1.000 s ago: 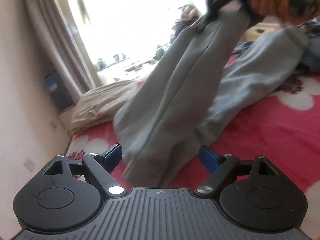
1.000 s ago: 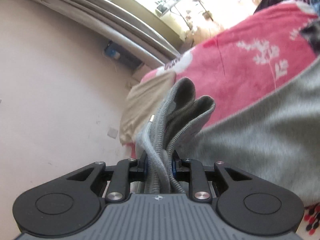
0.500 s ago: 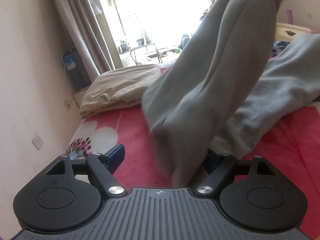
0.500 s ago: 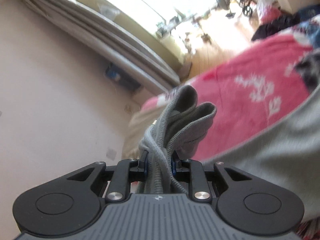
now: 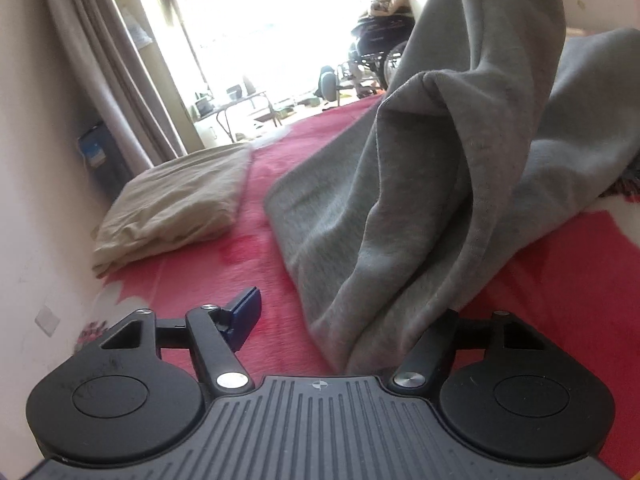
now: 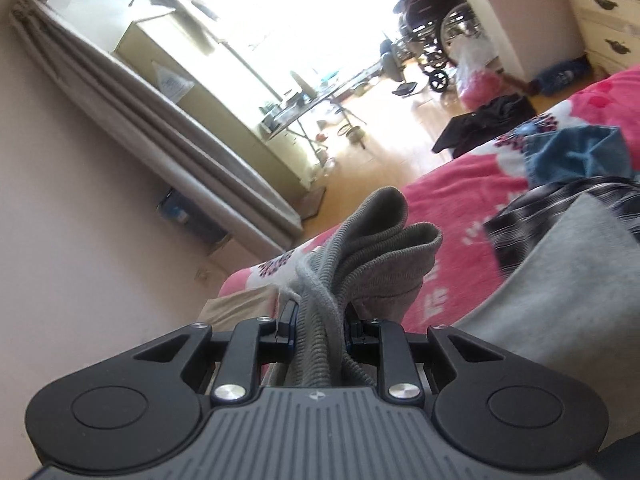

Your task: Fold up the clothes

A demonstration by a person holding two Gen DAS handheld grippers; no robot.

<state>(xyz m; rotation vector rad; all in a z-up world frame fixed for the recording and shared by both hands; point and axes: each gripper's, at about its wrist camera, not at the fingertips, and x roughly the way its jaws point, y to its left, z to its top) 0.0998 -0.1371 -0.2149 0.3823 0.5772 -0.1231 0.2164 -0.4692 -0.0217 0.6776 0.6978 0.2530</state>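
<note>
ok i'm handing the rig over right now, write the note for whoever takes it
Right gripper: shut on the waistband of the grey sweatpants, drawstring caught in with it, held up off the bed.
Left gripper: open, low over the bed, with the hanging cuff end of the sweatpants between its fingers, not gripped.
Sweatpants: one end lifted, the rest draped on the bed.
Done: waistband picked up. A beige folded item lies by the wall.
Left: close the left gripper on the cuff end, spread flat, fold. Jeans and a plaid garment lie unfolded.
</note>
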